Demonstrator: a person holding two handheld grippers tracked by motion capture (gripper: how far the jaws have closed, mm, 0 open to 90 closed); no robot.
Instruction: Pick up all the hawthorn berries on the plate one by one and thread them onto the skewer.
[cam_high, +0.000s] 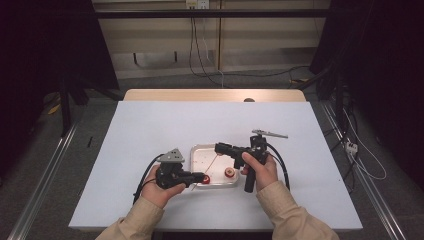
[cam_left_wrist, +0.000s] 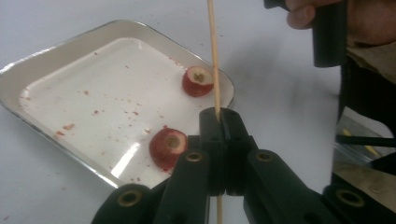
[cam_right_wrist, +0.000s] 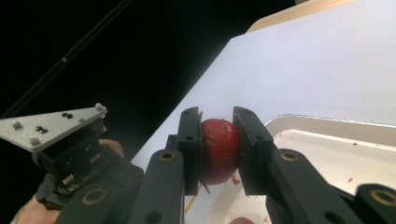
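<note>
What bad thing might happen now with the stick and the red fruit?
The thin skewer is pinched only at its low end by the left gripper, so it might bend or snap when pushed. The right gripper squeezes a soft red fruit, which might get squashed or slip out over the tray.

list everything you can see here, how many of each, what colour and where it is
Shallow metal tray: one, silvery white, on the table between the two tools.
Red round fruit pieces: three; two lie in the tray, one is clamped in the right tool.
Thin wooden skewer: one, tan, clamped in the left tool, running over the tray.
White table: one, under everything.
Cables: several, black and white, on the floor beyond.
Left tool: black, shut on the skewer.
Right tool: black, shut on a fruit piece.
</note>
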